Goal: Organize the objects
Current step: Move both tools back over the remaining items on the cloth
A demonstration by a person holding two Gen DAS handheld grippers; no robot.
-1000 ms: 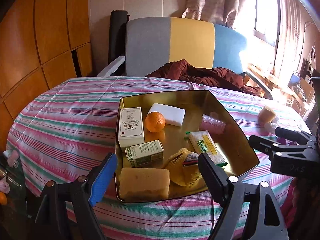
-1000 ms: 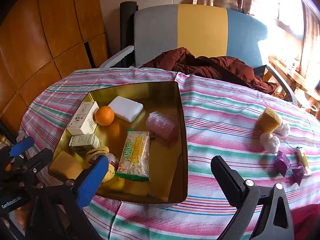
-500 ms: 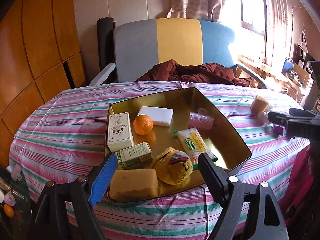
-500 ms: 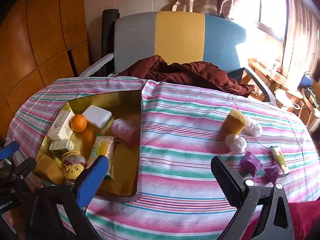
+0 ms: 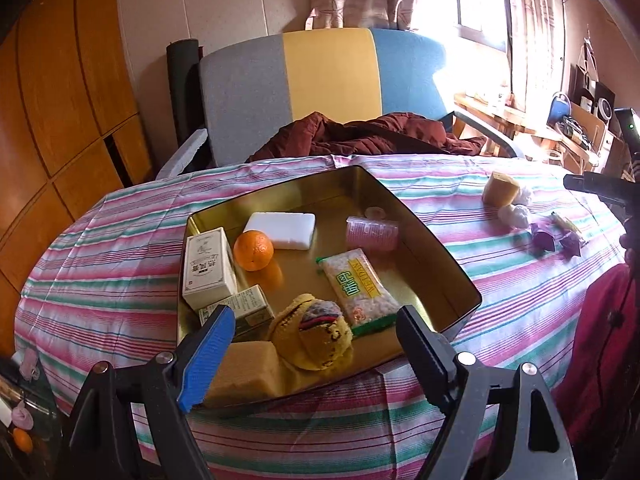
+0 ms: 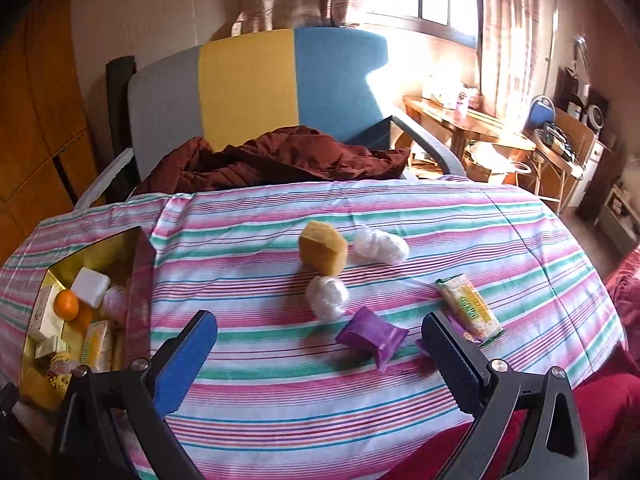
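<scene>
A gold metal tray [image 5: 436, 240] on the striped tablecloth holds an orange [image 5: 253, 250], a white block [image 5: 281, 230], a white box [image 5: 207, 269], a snack packet [image 5: 357, 288], a pink roll [image 5: 372, 233], a yellow knitted toy [image 5: 312, 332] and a yellow sponge [image 5: 244, 372]. My left gripper [image 5: 314, 352] is open and empty over the tray's near edge. My right gripper [image 6: 320, 356] is open and empty, near a purple packet [image 6: 370, 336]. Beyond it lie a yellow sponge [image 6: 322, 246], two white wads [image 6: 327, 296] and a snack packet [image 6: 468, 306].
A grey, yellow and blue chair [image 6: 256, 92] with a dark red jacket [image 6: 276, 158] stands behind the table. The tray shows at the left in the right wrist view [image 6: 32, 344]. A cluttered wooden desk [image 6: 472, 124] is at the back right. Red cloth [image 6: 600, 408] lies at the table's right edge.
My right gripper has swung right, away from the tray, and now faces the loose objects on the cloth. My left gripper has pulled back and risen slightly. Both stay open.
</scene>
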